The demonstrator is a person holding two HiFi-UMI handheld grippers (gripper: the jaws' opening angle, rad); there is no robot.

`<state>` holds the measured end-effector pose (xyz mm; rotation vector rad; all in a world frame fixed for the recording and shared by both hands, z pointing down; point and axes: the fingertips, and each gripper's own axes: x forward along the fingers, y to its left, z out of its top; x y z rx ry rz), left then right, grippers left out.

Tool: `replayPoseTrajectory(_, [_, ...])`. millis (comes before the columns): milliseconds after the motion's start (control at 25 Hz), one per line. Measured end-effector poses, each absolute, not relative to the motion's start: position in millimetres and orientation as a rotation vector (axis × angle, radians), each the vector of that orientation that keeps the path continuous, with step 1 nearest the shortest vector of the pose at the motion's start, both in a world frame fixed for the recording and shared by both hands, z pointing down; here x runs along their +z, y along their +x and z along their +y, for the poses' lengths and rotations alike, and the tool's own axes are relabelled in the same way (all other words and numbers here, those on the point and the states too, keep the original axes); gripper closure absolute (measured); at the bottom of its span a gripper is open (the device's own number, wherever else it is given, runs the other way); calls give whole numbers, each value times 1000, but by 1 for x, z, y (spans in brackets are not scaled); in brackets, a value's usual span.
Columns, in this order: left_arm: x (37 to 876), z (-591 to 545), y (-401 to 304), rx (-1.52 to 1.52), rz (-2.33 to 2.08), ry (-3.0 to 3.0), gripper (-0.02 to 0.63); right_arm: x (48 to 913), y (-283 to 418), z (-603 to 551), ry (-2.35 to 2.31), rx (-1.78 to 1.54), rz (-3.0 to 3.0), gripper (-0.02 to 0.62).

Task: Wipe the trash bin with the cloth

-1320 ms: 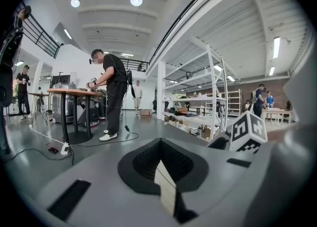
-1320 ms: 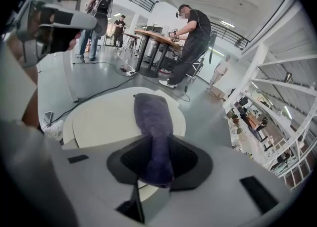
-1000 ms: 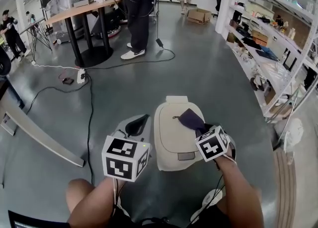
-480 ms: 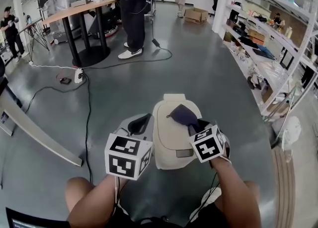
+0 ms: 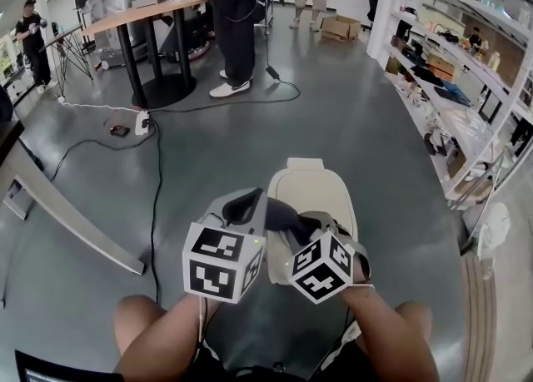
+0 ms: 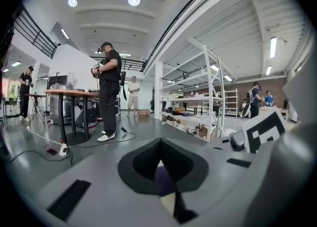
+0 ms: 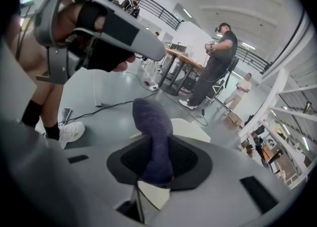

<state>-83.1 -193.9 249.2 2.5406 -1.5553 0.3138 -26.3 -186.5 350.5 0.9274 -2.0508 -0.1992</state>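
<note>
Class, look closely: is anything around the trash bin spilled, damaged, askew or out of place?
Nothing stands out. The trash bin stands upright with its lid shut, the cloth is pinched in the right tool, and nothing is spilled. Only loose cables trail nearby.

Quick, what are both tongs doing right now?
Left tongs: closed, holding nothing.
Right tongs: closed on the cloth.

We see bright, even indoor light from round ceiling lamps (image 6: 133, 0) and strip lights (image 6: 273, 47). The grey floor (image 5: 333, 122) has a soft sheen and only weak shadows. All views bend hard, fisheye. Black vignette rings both gripper views. The close foreground there is soft and the background fairly sharp. One face is mosaicked.
</note>
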Motion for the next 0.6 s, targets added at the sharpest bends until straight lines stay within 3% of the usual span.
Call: replayPoseTrajectory(600, [244,-192,-89,288,-1553,2542,609,377,-47,-169,796,-256,-2007,493])
